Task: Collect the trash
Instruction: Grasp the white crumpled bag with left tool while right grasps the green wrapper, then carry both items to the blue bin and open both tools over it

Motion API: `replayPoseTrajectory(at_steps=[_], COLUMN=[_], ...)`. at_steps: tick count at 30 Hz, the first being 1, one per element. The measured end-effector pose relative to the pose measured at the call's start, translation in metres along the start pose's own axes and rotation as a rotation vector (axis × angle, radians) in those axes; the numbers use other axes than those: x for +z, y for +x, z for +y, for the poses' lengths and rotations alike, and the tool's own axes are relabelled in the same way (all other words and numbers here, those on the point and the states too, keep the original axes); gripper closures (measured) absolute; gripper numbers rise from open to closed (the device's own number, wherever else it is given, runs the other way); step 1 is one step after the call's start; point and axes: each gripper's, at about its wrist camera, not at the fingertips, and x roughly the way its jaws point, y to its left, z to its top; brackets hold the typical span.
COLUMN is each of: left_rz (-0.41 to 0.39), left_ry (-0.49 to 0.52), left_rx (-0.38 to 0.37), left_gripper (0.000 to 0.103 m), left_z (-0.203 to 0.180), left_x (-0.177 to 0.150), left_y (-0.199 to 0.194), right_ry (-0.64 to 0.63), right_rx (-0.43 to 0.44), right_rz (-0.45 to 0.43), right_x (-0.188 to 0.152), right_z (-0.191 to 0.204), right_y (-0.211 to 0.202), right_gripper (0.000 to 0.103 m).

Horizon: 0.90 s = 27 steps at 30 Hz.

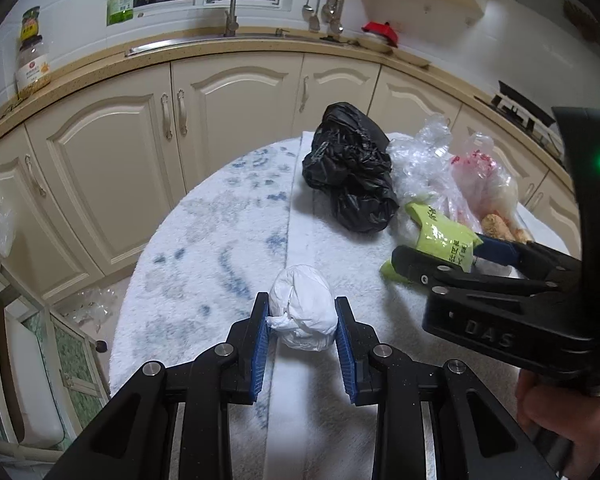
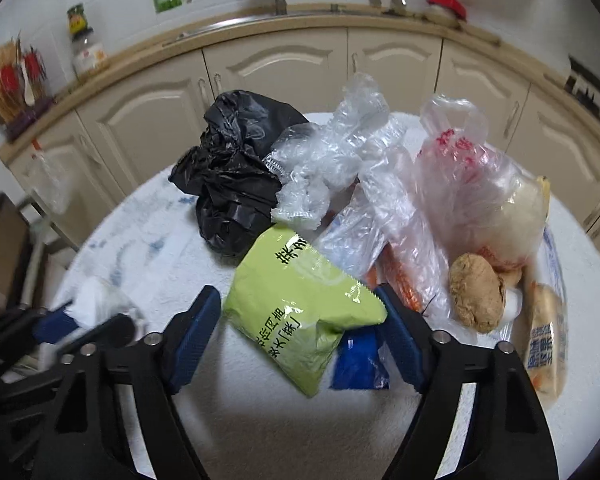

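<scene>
- Black bag, crumpled; contents hidden.
- Clear bag holds something pale.
- Left gripper pinches a white wad.
- Right gripper straddles a green packet, jaws wide; contact unclear.

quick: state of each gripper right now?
Left gripper: shut on the white wad.
Right gripper: open, jaws around the green packet, pads not yet pressing.

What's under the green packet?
A blue wrapper pokes out beneath the green packet, lying on the white cloth. How far it runs under the packet is hidden.
</scene>
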Motion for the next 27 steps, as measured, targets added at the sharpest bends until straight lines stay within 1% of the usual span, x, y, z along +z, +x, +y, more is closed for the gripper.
replayPoseTrajectory(at_steps=[1,2,3,4,5,6,7,8,9,11,12,16,17,21,22,27], left_rz=[-0.002,-0.003,-0.004,-0.002,-0.003,-0.004,-0.006,-0.008,-0.009,-0.01,-0.012,-0.033,-0.037,-0.064,-0.084,-0.122], left_ry=[-0.002,-0.004,-0.004,-0.006,-0.006,-0.006,-0.005,-0.005,-0.004,-0.001,0.001,0.011,0.011,0.03,0.039,0.076], left_rx=[-0.003,-0.005,-0.007,-0.009,-0.011,-0.012,-0.015,-0.017,-0.019,-0.02,-0.021,-0.024,-0.022,-0.031,-0.044,-0.074], left_gripper=[0.076,0.076,0.076,0.076,0.076,0.076,0.076,0.076,0.076,0.076,0.076,0.076,0.076,0.076,0.076,0.076], left_z=[0.005,0.007,0.012,0.011,0.015,0.014,0.012,0.014,0.013,0.015,0.014,0.021,0.018,0.006,0.002,-0.024], left_x=[-0.003,-0.004,-0.011,-0.009,-0.022,-0.026,-0.023,-0.028,-0.026,-0.033,-0.032,-0.057,-0.06,-0.059,-0.058,-0.055], left_y=[-0.001,-0.003,-0.009,-0.005,-0.016,-0.024,-0.019,-0.03,-0.026,-0.034,-0.032,-0.072,-0.081,-0.098,-0.1,-0.121], right_ry=[0.0,0.001,-0.004,-0.004,0.004,0.017,0.028,0.035,0.036,0.046,0.054,0.075,0.08,0.1,0.105,0.136], right_rx=[-0.004,-0.008,-0.011,-0.005,0.004,0.017,0.03,0.044,0.051,0.072,0.086,0.123,0.126,0.137,0.133,0.122], right_rz=[-0.005,-0.008,-0.009,-0.013,-0.015,-0.019,-0.025,-0.034,-0.039,-0.049,-0.053,-0.086,-0.097,-0.133,-0.146,-0.188], right_x=[-0.001,-0.001,-0.002,-0.004,-0.005,-0.007,-0.008,-0.01,-0.011,-0.016,-0.017,-0.024,-0.026,-0.031,-0.033,-0.041], right_z=[0.0,-0.001,-0.002,-0.003,-0.006,-0.01,-0.013,-0.015,-0.014,-0.016,-0.017,-0.022,-0.024,-0.033,-0.036,-0.058], right_y=[0.0,-0.001,-0.002,-0.004,-0.007,-0.011,-0.016,-0.02,-0.023,-0.031,-0.034,-0.054,-0.061,-0.086,-0.094,-0.121], right_gripper=[0.03,0.035,0.039,0.042,0.054,0.057,0.057,0.057,0.057,0.057,0.057,0.057,0.057,0.057,0.057,0.057])
